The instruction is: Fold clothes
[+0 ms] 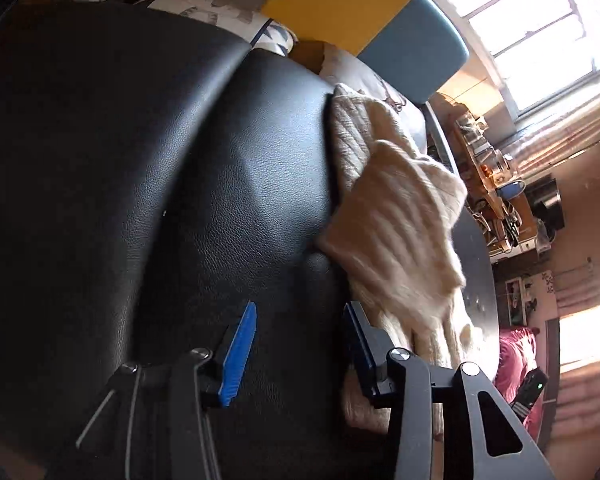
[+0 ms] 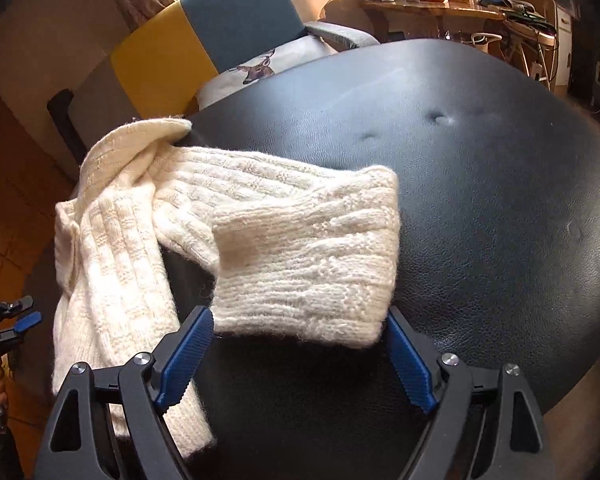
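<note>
One cream knit (image 2: 300, 248), partly folded, on one black leather top (image 2: 480, 200). Two grippers: left (image 1: 300, 352), right (image 2: 300, 356), each with two blue pads. One yellow-and-blue chair (image 2: 204, 40). One deer-print cushion (image 2: 260, 68). One cluttered wooden table (image 2: 432, 4).

**Black leather surface with one knit garment**

A black leather-look padded surface (image 2: 480, 184), dimpled with small tufts, carries a single cream ribbed knit garment (image 2: 300, 240). The knit lies at the surface's left edge in the right wrist view: one wide ribbed end is spread flat on the leather, while a longer part hangs over that edge. The rest of the leather is bare.
</note>
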### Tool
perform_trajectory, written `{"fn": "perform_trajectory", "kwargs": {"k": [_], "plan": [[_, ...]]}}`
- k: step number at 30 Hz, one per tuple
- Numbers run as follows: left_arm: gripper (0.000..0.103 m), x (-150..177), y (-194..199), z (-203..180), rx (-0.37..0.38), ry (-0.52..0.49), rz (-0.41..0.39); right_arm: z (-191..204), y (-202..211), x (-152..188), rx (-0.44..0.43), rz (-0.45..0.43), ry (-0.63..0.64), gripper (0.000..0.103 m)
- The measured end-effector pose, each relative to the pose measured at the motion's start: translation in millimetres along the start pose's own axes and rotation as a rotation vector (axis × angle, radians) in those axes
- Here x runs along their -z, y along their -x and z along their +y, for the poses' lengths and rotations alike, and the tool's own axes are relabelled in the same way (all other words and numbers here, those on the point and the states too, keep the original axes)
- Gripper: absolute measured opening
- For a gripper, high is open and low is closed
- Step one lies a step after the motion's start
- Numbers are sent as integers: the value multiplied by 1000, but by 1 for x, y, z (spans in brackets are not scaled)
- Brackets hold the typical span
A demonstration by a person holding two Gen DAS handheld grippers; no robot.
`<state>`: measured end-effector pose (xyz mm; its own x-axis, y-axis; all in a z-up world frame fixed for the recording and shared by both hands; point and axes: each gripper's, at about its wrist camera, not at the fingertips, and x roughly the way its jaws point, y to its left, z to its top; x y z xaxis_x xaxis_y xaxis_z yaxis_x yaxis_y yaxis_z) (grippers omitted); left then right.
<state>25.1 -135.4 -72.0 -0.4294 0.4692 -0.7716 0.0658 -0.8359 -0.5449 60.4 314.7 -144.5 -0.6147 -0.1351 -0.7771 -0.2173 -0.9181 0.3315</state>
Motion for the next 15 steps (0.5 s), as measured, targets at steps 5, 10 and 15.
{"fn": "perform_trajectory", "kwargs": {"k": [5, 10, 15], "plan": [[65, -7, 4, -63, 55, -198, -44, 28, 27, -8, -46, -60, 82, 87], [70, 7, -37, -139, -135, -572, -78, 53, 28, -7, -90, -53, 141, 87], [70, 15, -90, -165, -214, -739, 24, 70, 20, 2, -104, -31, 194, 87]]}}
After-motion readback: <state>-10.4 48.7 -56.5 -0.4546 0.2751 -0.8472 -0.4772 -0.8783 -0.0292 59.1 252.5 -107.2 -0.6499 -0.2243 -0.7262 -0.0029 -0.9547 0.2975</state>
